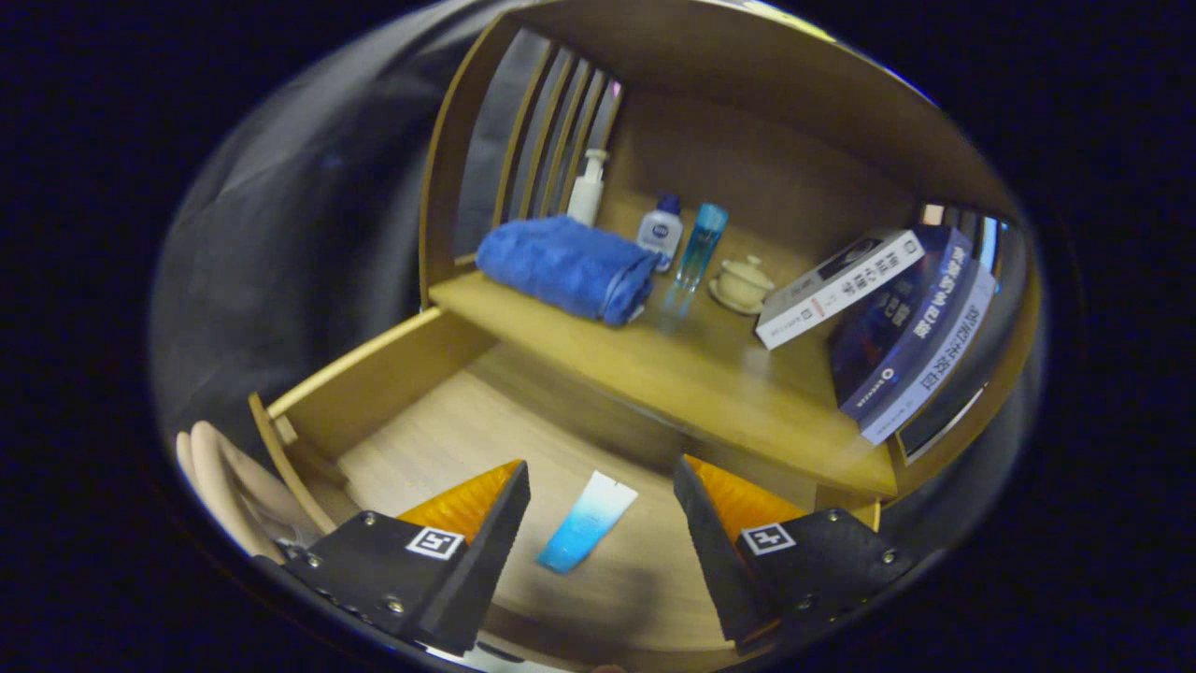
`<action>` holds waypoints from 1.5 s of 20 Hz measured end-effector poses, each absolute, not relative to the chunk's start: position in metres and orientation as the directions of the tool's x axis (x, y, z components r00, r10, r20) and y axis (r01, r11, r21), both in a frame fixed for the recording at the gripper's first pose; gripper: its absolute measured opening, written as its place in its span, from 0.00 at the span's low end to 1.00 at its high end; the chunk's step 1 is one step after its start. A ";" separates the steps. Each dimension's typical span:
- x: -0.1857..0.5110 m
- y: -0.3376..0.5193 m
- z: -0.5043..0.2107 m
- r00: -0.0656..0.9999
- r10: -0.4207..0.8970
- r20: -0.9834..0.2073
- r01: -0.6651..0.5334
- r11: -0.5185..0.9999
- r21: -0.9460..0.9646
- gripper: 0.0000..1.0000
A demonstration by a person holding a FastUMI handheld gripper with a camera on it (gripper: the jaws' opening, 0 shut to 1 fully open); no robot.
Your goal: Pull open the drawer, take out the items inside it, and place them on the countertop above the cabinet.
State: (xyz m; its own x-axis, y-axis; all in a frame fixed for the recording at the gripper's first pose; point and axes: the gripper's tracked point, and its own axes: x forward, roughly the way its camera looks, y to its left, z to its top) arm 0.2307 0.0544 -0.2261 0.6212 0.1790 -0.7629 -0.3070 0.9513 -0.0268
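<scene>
At the bottom of the gripper view, the gripper (pixel 598 523) is held with its fingers spread wide and nothing between the pads; the left finger (pixel 467 542) and the right finger (pixel 738 551) stand well apart, apparently so that the tube (pixel 587 521) lying between and just ahead of them can be straddled. The tube, white at one end and blue at the other, lies flat on the wooden floor of the drawer (pixel 374 383), which has been pulled out in the lower half of the frame, so the opening step is judged done and the tube not yet taken. Across the middle of the frame runs the countertop (pixel 654 365), where the tube is meant to go; a bare strip is seen along its front edge. On it, toward upper centre, a rolled blue towel (pixel 565 266), a white pump bottle (pixel 589 187), a small white bottle (pixel 661 232), a slim blue bottle (pixel 699 245) and a lidded cup (pixel 743 283) are set back near the wall, and books (pixel 888 318) lean at the right. A pale hand (pixel 224 477) is seen at the lower left beside the drawer front, probably steadying it.
</scene>
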 end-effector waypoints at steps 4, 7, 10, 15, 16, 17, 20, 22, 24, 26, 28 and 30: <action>0.230 0.054 -0.273 0.489 0.158 -0.858 -0.342 0.940 -0.022 0.93; 0.220 0.063 -0.288 0.389 0.184 -0.903 -0.375 0.927 0.027 0.93; 0.206 0.065 -0.303 0.274 0.177 -0.945 -0.391 0.918 0.058 0.92; 0.194 0.070 -0.321 0.127 0.175 -0.976 -0.395 0.912 0.112 0.93; 0.192 0.070 -0.322 0.110 0.177 -0.978 -0.385 0.915 0.123 0.93; 0.191 0.069 -0.324 0.095 0.173 -0.980 -0.376 0.918 0.125 0.93; 0.185 0.068 -0.328 0.047 0.160 -0.986 -0.372 0.919 0.131 0.93; 0.180 0.066 -0.331 0.010 0.141 -0.990 -0.382 0.916 0.126 0.93; 0.180 0.067 -0.333 -0.001 0.137 -0.991 -0.389 0.913 0.127 0.93; 0.179 0.066 -0.334 -0.010 0.138 -0.990 -0.383 0.914 0.131 0.92; 0.178 0.067 -0.334 -0.028 0.153 -0.988 -0.372 0.916 0.152 0.93; 0.176 0.067 -0.332 -0.050 0.169 -0.984 -0.359 0.917 0.176 0.90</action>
